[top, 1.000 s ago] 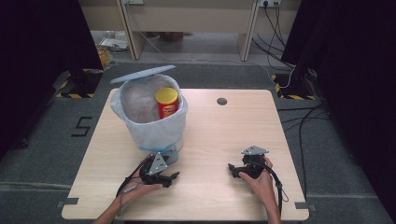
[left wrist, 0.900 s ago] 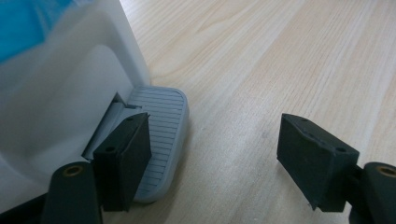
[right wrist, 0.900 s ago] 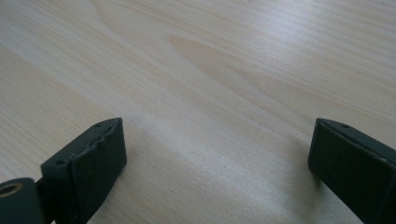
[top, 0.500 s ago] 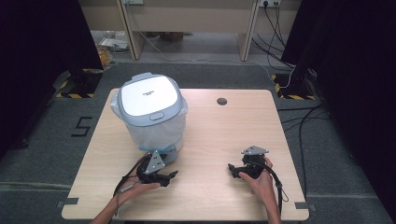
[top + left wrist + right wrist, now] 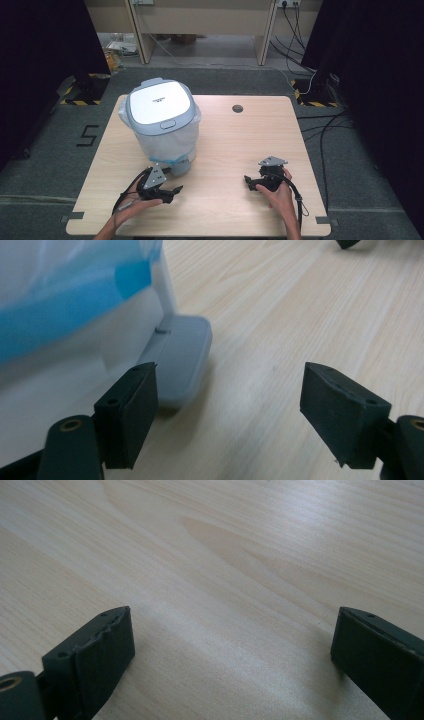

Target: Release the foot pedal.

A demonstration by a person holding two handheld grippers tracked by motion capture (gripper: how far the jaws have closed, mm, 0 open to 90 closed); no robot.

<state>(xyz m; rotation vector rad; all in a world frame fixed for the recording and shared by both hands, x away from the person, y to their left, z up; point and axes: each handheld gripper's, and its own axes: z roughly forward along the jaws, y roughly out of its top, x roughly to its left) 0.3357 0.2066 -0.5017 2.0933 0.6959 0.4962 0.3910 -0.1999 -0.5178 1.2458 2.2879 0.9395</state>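
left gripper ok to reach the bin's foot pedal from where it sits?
Probably yes. The left gripper rests open on the table just in front of the bin; in its own view the grey pedal lies right beyond one jaw, with bare wood between and nothing blocking.

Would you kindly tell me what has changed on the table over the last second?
The bin's lid swung down from open to shut, hiding the yellow can inside. The left hand-held gripper drew slightly back from the pedal. The bin and right hand-held gripper stayed put; both grippers remain open and empty.
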